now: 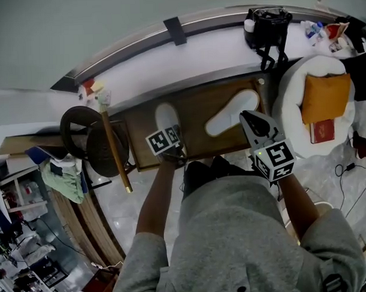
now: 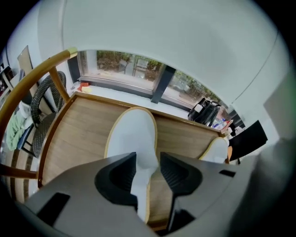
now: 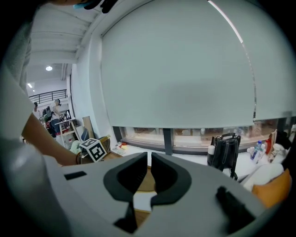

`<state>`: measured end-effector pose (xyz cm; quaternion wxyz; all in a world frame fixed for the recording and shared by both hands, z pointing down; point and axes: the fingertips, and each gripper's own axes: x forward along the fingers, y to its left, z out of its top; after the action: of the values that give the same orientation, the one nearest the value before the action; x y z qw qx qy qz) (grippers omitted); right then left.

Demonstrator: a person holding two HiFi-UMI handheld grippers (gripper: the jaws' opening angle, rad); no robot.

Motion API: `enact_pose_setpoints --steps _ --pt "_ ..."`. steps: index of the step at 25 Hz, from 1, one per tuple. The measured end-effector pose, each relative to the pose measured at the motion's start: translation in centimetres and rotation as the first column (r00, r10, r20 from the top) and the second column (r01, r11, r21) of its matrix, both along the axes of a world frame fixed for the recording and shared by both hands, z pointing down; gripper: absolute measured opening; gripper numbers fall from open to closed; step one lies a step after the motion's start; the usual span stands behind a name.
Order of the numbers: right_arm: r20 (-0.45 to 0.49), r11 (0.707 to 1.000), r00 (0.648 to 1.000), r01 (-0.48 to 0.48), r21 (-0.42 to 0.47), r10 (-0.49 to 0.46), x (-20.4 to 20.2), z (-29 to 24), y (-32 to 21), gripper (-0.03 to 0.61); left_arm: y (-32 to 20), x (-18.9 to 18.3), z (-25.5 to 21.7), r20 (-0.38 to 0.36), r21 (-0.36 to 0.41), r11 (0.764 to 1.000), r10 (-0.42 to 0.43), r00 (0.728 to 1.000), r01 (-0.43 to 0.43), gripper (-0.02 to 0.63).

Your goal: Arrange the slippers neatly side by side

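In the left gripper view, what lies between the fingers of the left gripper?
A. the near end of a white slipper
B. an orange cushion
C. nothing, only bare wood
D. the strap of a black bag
A: the near end of the white slipper lies in the gap between the parted fingers of the left gripper.

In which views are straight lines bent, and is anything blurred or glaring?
Head view: the window ledge bows into an arc. Left gripper view: dark corners, the slipper sharp. Right gripper view: even daylight, no glare, the black bag clear.
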<state>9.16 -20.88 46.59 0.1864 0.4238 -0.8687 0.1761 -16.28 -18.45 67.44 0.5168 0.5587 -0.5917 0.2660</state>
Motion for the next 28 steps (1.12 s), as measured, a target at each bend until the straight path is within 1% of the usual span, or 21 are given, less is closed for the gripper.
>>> enact_pose_setpoints --steps 1,3,8,10,12,14,16,18,23,26,28 --pt "-0.001 1.000 1.000 -0.011 -0.010 0.011 0.2 0.2 -0.2 0.037 -0.1 0.1 -0.4 -0.010 0.017 1.000 0.009 1.000 -0.008 0.182" --pt "-0.009 0.999 1.000 -0.025 -0.028 0.025 0.5 0.7 -0.4 0.037 -0.1 0.2 -1.4 -0.015 0.055 0.998 0.018 1.000 -0.017 0.210" --pt "-0.041 0.995 0.998 -0.049 -0.082 0.046 1.7 3.6 -0.4 0.038 0.6 0.6 -3.1 -0.019 0.120 0.993 0.023 1.000 -0.021 0.239" --pt "-0.048 0.992 0.997 -0.068 -0.108 0.063 2.1 4.7 -0.3 0.040 0.9 0.5 -4.4 0.000 0.164 0.986 0.026 1.000 -0.025 0.239" --pt "-0.052 0.985 0.996 -0.074 -0.155 0.067 2.3 6.4 -0.3 0.068 1.2 0.2 -6.0 0.037 0.226 0.974 0.020 0.999 -0.028 0.239" --pt "-0.052 0.972 0.996 -0.085 -0.219 0.076 2.0 8.4 -0.3 0.108 1.9 -0.3 -7.6 0.062 0.282 0.959 -0.007 0.998 -0.011 0.239" --pt "-0.052 0.953 0.994 -0.110 -0.284 0.100 1.7 10.5 -0.1 0.121 2.8 -0.6 -9.1 0.065 0.323 0.946 -0.032 0.997 0.009 0.239" --pt "-0.061 0.929 0.989 -0.148 -0.339 0.135 1.7 12.4 0.0 0.122 3.6 -0.8 -10.3 0.057 0.349 0.937 -0.038 0.998 0.016 0.239" --pt "-0.053 0.853 0.968 -0.243 -0.462 0.247 1.6 16.2 0.0 0.126 4.3 -1.0 -12.6 0.085 0.408 0.913 -0.009 0.996 -0.027 0.239" --pt "-0.077 0.807 0.936 -0.335 -0.487 0.342 1.9 17.7 -0.4 0.129 4.4 -0.9 -13.7 0.085 0.445 0.895 -0.007 0.996 -0.032 0.239" --pt "-0.093 0.763 0.904 -0.404 -0.505 0.418 2.4 18.8 -0.7 0.132 4.4 -0.7 -14.1 0.077 0.457 0.889 -0.003 0.997 -0.032 0.239"
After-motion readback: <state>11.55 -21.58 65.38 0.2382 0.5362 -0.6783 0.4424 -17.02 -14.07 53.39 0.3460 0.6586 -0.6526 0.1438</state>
